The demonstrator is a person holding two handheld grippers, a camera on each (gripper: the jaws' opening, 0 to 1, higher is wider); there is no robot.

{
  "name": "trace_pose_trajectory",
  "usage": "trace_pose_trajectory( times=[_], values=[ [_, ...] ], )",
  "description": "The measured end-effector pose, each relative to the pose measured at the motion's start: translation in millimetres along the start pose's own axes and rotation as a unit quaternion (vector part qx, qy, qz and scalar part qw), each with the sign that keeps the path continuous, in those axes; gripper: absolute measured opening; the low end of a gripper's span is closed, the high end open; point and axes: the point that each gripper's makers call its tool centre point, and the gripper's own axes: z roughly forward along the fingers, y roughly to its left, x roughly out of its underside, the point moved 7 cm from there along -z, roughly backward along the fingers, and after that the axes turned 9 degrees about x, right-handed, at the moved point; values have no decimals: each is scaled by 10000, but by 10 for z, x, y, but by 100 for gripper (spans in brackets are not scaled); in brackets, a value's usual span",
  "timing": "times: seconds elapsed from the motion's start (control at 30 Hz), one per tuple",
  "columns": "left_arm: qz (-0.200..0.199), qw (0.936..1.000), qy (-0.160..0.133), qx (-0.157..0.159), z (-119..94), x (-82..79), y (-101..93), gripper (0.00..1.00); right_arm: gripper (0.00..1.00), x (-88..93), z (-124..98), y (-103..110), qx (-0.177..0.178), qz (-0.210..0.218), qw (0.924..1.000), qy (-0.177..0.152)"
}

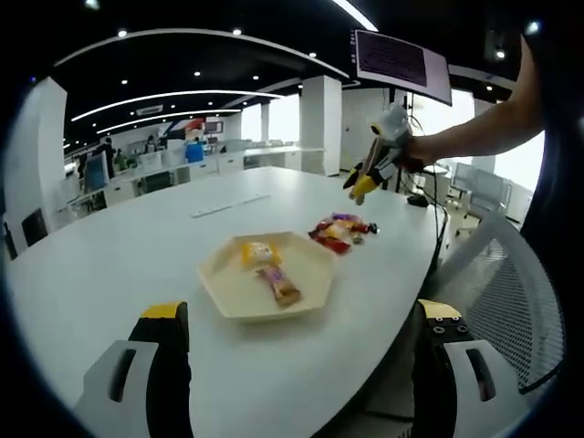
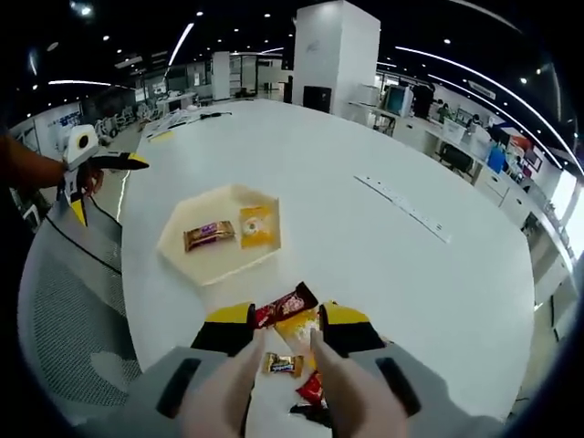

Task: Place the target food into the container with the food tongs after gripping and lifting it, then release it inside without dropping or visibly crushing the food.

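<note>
- Right hand-held gripper (image 2: pixel 284 339), tongs spread above wrapped snacks (image 2: pixel 290 321) at the desk (image 2: pixel 383 128) edge: a loose pinch risks dropping one short of the tray (image 2: pixel 173 239).
- Left hand-held gripper (image 1: pixel 298 339) hangs spread, idle.

A large white table (image 1: pixel 137 246) with a rounded edge carries the things — on it sits a pale hexagonal tray (image 1: pixel 233 297) holding two wrapped snacks, one yellow and one brown. Just beside the tray lies a small heap of wrapped snacks (image 1: pixel 342 230) in red, yellow and brown packets, directly on the tabletop. Farther along the table lies a thin flat strip (image 2: pixel 401 208) — well apart from the tray.
</note>
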Motion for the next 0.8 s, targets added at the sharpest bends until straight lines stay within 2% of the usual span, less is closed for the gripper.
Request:
trace_pose_trajectory(
  times=[0.53,0.8],
  values=[
    [-30,10000,8,-5,6,10,12,100,27,268,161,106,22,2,10000,82],
    [-40,10000,29,-13,2,15,11,100,27,311,222,138,-12,2,9999,100]
  ],
)
